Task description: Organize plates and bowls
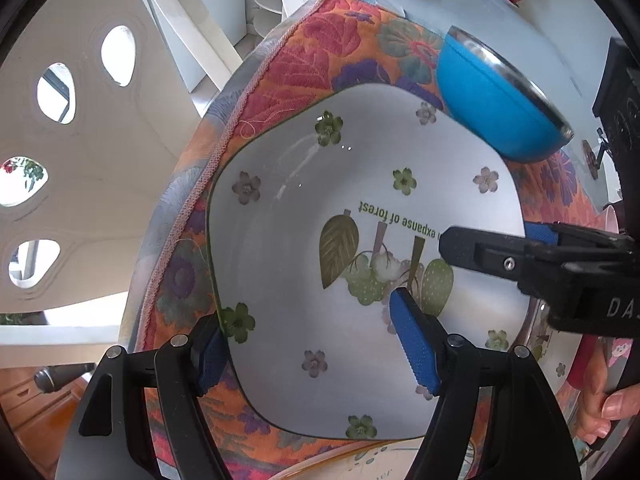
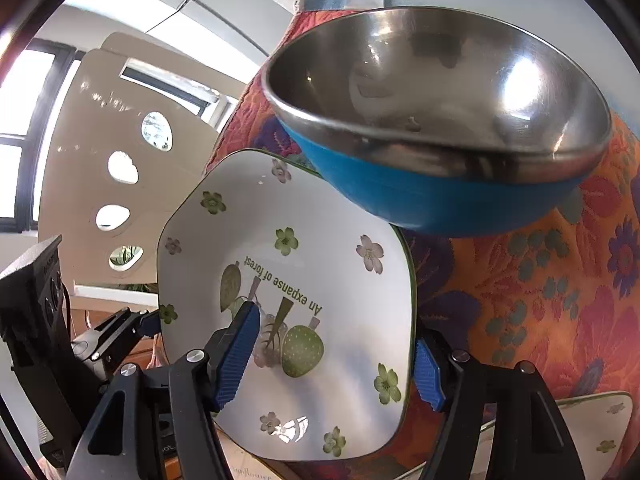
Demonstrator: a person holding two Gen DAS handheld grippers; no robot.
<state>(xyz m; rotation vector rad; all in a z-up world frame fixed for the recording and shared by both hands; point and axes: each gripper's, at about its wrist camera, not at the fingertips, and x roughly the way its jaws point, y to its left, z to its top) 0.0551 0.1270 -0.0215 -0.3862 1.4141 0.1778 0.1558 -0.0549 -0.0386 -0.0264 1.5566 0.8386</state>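
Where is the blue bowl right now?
The blue bowl sits on the flowery tablecloth, just beyond the white flower plate. In the left wrist view it's at the upper right.

The square plate [image 1: 304, 264] lies on the tablecloth [image 1: 320, 48], near the cloth's left hem. The bowl [image 1: 500, 104] stands behind the plate to its right, overlapping the plate's far right corner. Another plate [image 2: 600, 428] lies beside the square plate's near right. A chair [image 1: 80, 160] stands left of the square plate, off the table.

White floral plate [image 1: 304, 240], blue bowl [image 1: 492, 116]
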